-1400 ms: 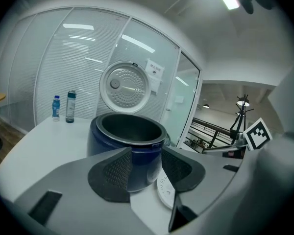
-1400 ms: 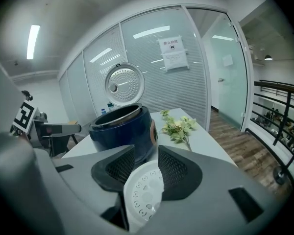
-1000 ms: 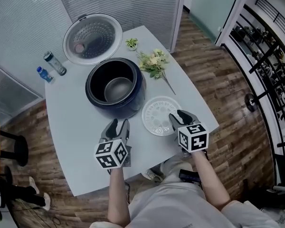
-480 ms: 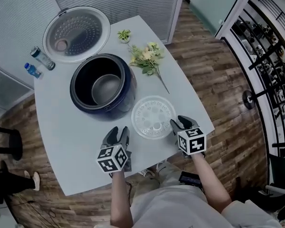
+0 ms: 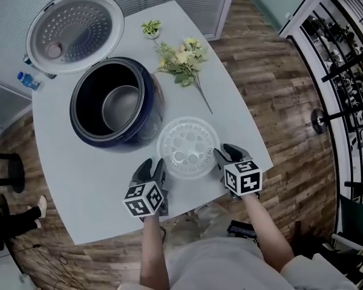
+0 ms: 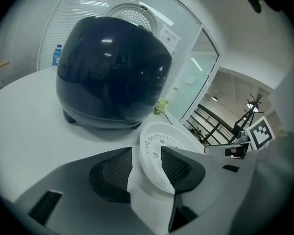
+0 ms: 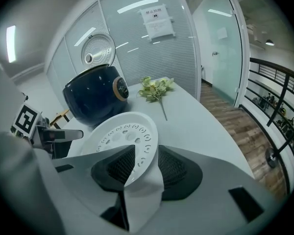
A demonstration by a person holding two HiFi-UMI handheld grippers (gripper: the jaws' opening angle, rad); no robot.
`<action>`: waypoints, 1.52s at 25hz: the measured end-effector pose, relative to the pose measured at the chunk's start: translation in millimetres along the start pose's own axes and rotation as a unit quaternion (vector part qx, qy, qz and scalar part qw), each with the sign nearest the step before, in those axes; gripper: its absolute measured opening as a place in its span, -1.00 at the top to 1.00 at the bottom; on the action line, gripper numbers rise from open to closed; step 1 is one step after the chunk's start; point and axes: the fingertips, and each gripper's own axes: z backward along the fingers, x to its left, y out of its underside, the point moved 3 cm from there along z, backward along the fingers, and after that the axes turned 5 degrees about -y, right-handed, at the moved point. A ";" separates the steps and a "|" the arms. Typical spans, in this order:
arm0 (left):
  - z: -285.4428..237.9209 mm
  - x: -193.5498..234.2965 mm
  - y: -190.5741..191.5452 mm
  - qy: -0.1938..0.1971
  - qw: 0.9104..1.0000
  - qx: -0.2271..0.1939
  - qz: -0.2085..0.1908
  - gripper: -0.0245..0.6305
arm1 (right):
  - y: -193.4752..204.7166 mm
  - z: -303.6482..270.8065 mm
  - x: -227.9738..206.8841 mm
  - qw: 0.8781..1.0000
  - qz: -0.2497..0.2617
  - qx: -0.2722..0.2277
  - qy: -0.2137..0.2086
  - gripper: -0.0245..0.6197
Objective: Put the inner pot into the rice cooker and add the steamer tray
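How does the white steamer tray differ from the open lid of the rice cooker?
The steamer tray is white; the lid is grey metal inside. The steamer tray lies flat on the table, in front of the rice cooker; the lid stands open behind it. Both are round and perforated.

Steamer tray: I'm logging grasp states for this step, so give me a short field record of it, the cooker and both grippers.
Steamer tray: flat on the table, in front of the rice cooker
Inner pot: inside the rice cooker, lid open
Left gripper: jaws apart, straddling the tray's left rim
Right gripper: jaws apart, straddling the tray's right rim
Tray lifted: no
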 end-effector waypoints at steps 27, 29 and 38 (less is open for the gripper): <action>-36.8 -7.6 20.2 -0.029 0.999 0.024 0.009 0.61 | 12.8 -26.4 -8.2 0.999 0.004 0.000 -0.046 0.51; -36.3 -8.1 19.8 -0.030 0.999 0.025 0.008 0.61 | 13.0 -25.7 -8.5 0.999 0.004 0.001 -0.048 0.51; -31.3 -15.8 15.4 -0.029 0.999 0.023 0.001 0.62 | 8.8 -16.4 -10.5 0.999 0.004 -0.004 -0.046 0.53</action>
